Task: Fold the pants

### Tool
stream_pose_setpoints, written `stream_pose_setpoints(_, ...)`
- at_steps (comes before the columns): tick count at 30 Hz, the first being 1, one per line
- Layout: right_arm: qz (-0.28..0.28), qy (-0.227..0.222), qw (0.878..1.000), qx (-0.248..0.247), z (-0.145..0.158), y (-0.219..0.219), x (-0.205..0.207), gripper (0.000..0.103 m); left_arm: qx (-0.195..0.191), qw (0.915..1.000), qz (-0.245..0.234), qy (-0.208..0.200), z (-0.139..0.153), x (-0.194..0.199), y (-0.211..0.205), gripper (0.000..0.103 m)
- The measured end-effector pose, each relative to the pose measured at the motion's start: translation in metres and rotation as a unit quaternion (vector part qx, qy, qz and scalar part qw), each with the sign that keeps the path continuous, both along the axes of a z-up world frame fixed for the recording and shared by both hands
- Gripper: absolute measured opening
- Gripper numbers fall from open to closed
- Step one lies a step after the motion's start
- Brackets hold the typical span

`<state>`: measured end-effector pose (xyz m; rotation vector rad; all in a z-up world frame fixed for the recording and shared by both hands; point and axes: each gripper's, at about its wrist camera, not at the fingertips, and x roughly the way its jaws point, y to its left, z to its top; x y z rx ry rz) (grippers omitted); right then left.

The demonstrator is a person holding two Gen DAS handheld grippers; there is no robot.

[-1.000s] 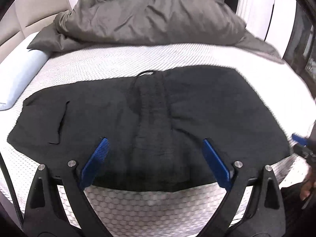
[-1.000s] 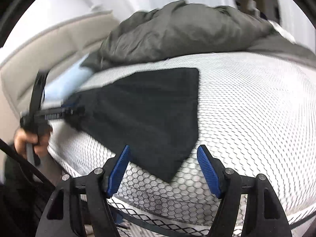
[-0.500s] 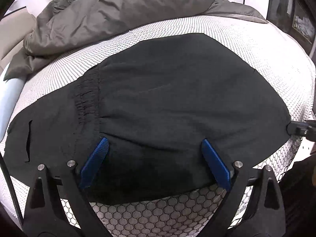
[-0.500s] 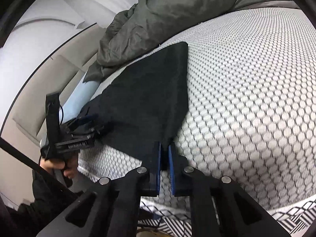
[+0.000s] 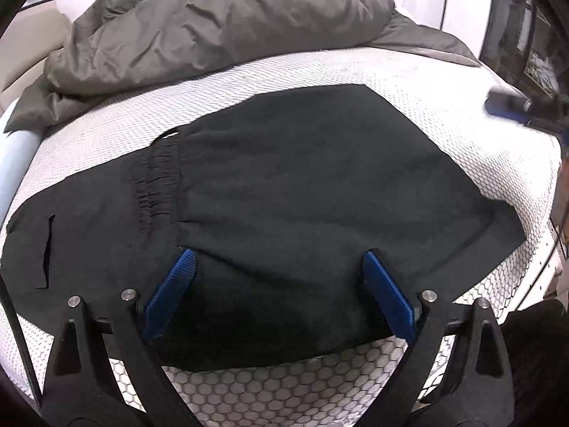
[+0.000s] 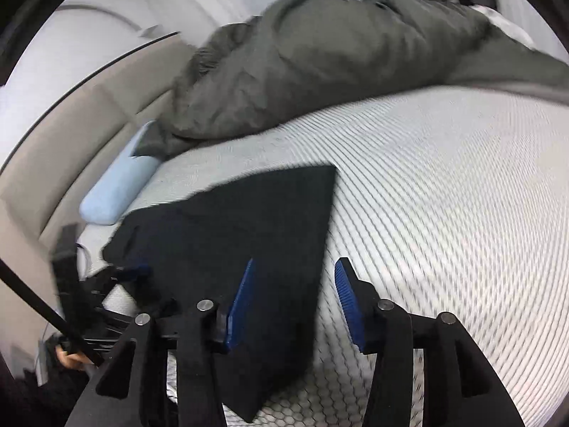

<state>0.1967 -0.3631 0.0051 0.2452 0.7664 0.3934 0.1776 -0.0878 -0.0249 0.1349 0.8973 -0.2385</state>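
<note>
Right gripper point(image 6: 295, 302): jaws partly apart, having just been opening; nothing pinched, the pants' near right edge lies under the gap, pads clear of cloth.
Left gripper point(image 5: 281, 295): jaws wide, empty, poised over the near hem of the pants.
Mattress point(image 5: 444, 82): white, honeycomb-patterned cover; bears everything below.
Duvet point(image 5: 213, 25): grey, bunched along the far side, well apart from the pants.
Pants point(image 5: 302, 195): black, lying flat on the mattress near its front edge, already doubled over; gathered waistband point(image 5: 158, 174) shows left of centre.
Pillow point(image 6: 117, 192): pale blue, at the far left, beside the duvet.
Key relation: long axis of the pants runs left to right across the front of both tools; the left gripper sits over their middle, the right gripper at their right-hand end, so the right is judged nearer to the corner a further fold would lift.
View difference: left wrist view shows the waistband and a pocket slit point(image 5: 48, 252); right wrist view shows neither clearly, but does show the pillow whole and the pointed near corner point(image 6: 249, 405) of the cloth.
</note>
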Motion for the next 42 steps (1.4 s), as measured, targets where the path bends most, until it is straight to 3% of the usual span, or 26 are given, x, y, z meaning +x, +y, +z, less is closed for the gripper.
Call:
stream_pose_setpoints(1,-0.01,-0.013,1.0,0.0,0.004,-0.005,0.001,0.061,-0.008,0.9999,0.008,0.002,0.001,0.002,0.003,0.095)
stream_pose_setpoints(3,-0.022,-0.006,1.0,0.004,0.002,-0.009,0.011,0.073,-0.046,0.9987,0.02,0.009,0.005,0.009,0.002,0.095)
stream_pose_setpoints(5,-0.02,0.028,0.999,0.005,-0.011,-0.006,0.036,0.073,-0.087,0.9961,0.001,0.016,0.01,0.015,-0.013,0.095)
stream_pose_setpoints(8,-0.023,0.054,0.998,0.001,-0.03,-0.002,0.052,0.073,-0.103,0.9942,-0.019,0.022,0.009,0.02,-0.043,0.095)
stream_pose_setpoints(14,-0.041,0.062,0.997,0.026,-0.053,-0.017,0.037,0.073,-0.041,0.9948,-0.074,0.056,-0.021,0.02,-0.113,0.095)
stream_pose_setpoints(18,-0.059,0.049,0.996,0.035,-0.052,-0.036,0.029,0.073,0.022,0.9941,-0.103,0.025,-0.028,-0.002,-0.131,0.095)
stream_pose_setpoints(22,-0.057,0.073,0.995,0.045,-0.063,-0.047,0.013,0.073,0.011,0.9936,-0.11,0.021,-0.026,-0.012,-0.119,0.095)
stream_pose_setpoints(26,-0.041,0.068,0.993,0.093,-0.073,-0.046,-0.04,0.073,-0.024,0.9909,-0.129,0.032,-0.016,-0.01,-0.103,0.095)
stream_pose_setpoints(29,-0.04,0.063,0.987,0.141,-0.079,-0.042,-0.077,0.067,-0.056,0.9946,-0.086,0.018,0.0,0.006,-0.078,0.095)
stream_pose_setpoints(32,-0.032,0.058,0.987,0.146,-0.083,-0.026,-0.086,0.059,-0.055,0.9975,-0.032,0.031,-0.006,0.036,-0.067,0.095)
stream_pose_setpoints(34,-0.024,0.076,0.986,0.144,-0.092,-0.013,-0.079,0.029,-0.05,0.9972,-0.006,0.056,-0.019,0.055,-0.064,0.094)
stream_pose_setpoints(36,-0.008,0.088,0.986,0.144,-0.099,-0.003,-0.077,0.01,-0.036,0.9973,0.0,0.064,-0.028,0.062,-0.066,0.094)
stream_pose_setpoints(42,-0.004,0.104,0.986,0.133,-0.101,-0.002,-0.106,0.005,-0.013,0.9986,0.003,0.052,-0.031,0.057,-0.068,0.095)
